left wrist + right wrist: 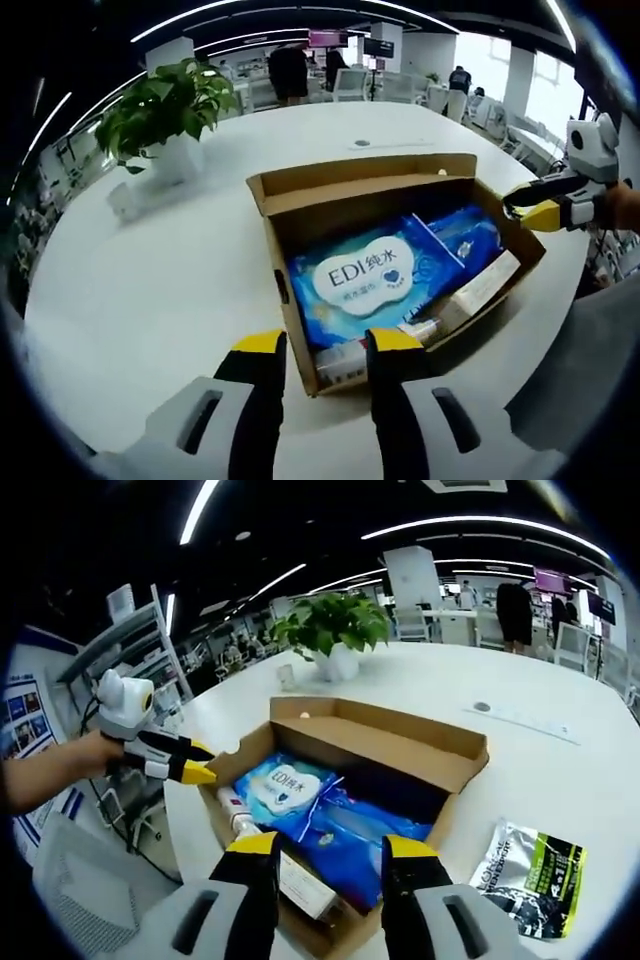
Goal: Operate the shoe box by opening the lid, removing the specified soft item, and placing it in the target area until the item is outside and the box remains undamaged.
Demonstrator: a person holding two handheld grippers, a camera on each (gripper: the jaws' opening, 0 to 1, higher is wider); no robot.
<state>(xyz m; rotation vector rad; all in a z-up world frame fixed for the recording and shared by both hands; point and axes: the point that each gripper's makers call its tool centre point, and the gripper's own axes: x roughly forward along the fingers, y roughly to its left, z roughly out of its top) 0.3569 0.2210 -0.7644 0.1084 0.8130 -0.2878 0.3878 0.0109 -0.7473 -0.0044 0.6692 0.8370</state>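
Observation:
An open cardboard shoe box [283, 290] lies on a white round table [150, 300], its lid flap [360, 172] folded back. Inside lies a soft blue wipes pack [365, 280] with a white label, beside a second blue pack [465, 235], a white carton [480, 290] and a small bottle [345, 362]. My left gripper [327, 345] hovers open at the box's near end, holding nothing. In the right gripper view my right gripper [331, 845] is open above the blue pack [300, 805] at the opposite end of the box [455, 780]. Each gripper also shows in the other's view, at the box's end.
A potted plant in a white pot [165, 125] stands on the table beyond the box, also seen in the right gripper view as the plant [335, 630]. A green and black pouch [530, 870] lies on the table beside the box. Office desks, chairs and people are far behind.

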